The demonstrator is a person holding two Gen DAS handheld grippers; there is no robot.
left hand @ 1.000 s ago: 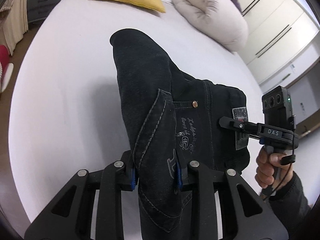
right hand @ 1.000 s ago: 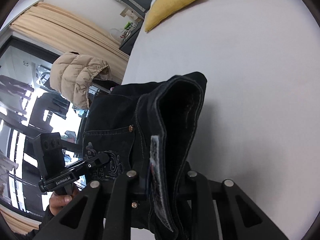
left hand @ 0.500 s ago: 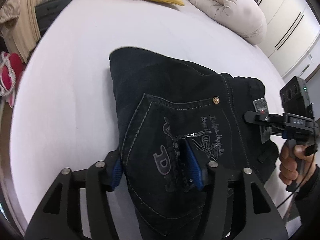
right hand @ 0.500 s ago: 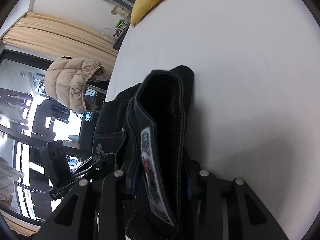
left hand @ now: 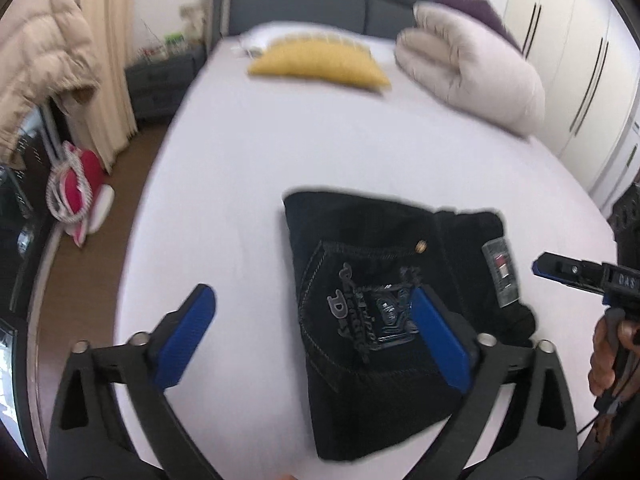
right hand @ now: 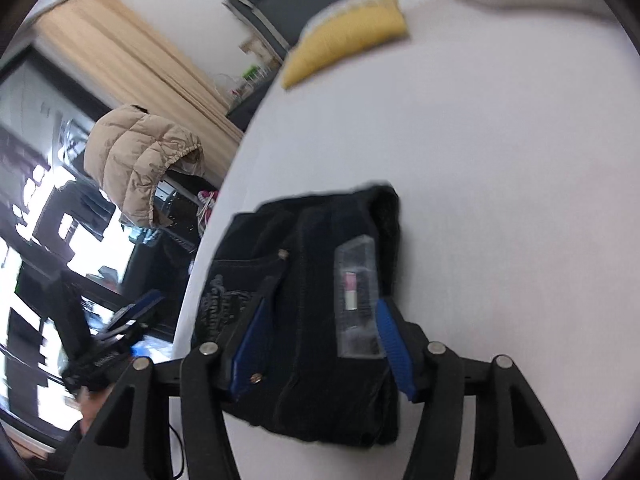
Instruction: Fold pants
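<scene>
Lying on a white bed with yellow pillow, rolled duvet, wardrobe: black pants, folded compact, long axis front-to-back, waistband rightward. Left gripper spread wide above them; right gripper parted, straddling the waistband label.

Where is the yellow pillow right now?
The yellow pillow lies at the head of the bed in the left wrist view, just left of the rolled beige duvet and well beyond the folded pants.
</scene>
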